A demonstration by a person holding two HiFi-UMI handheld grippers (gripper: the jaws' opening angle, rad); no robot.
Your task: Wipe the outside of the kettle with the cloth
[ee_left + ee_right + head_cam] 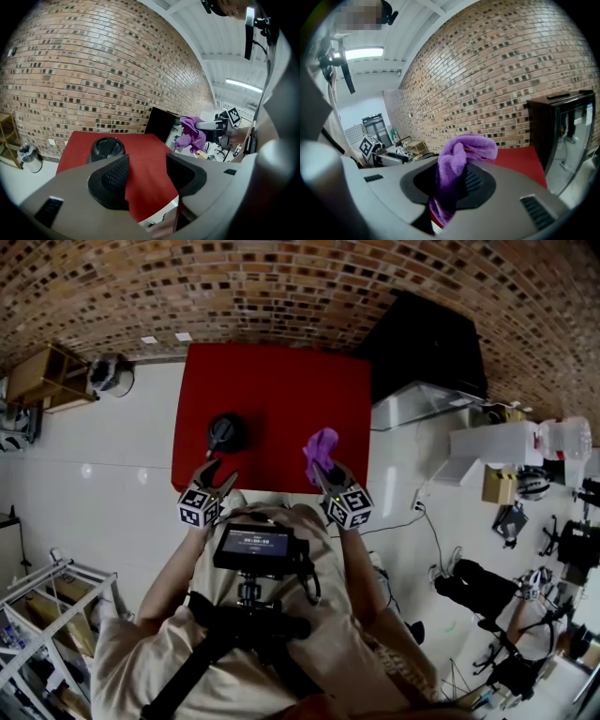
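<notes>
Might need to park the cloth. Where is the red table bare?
The red table is bare across its far half, toward the brick wall, and in the strip between the round black kettle and the purple cloth in the right gripper. Crowded: near left corner, kettle plus left gripper.

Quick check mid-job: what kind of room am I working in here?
Probably a lab or workshop, not a home kitchen: a bare brick wall, a lone red table on a white floor, and black equipment and a metal rack around the edges.
</notes>
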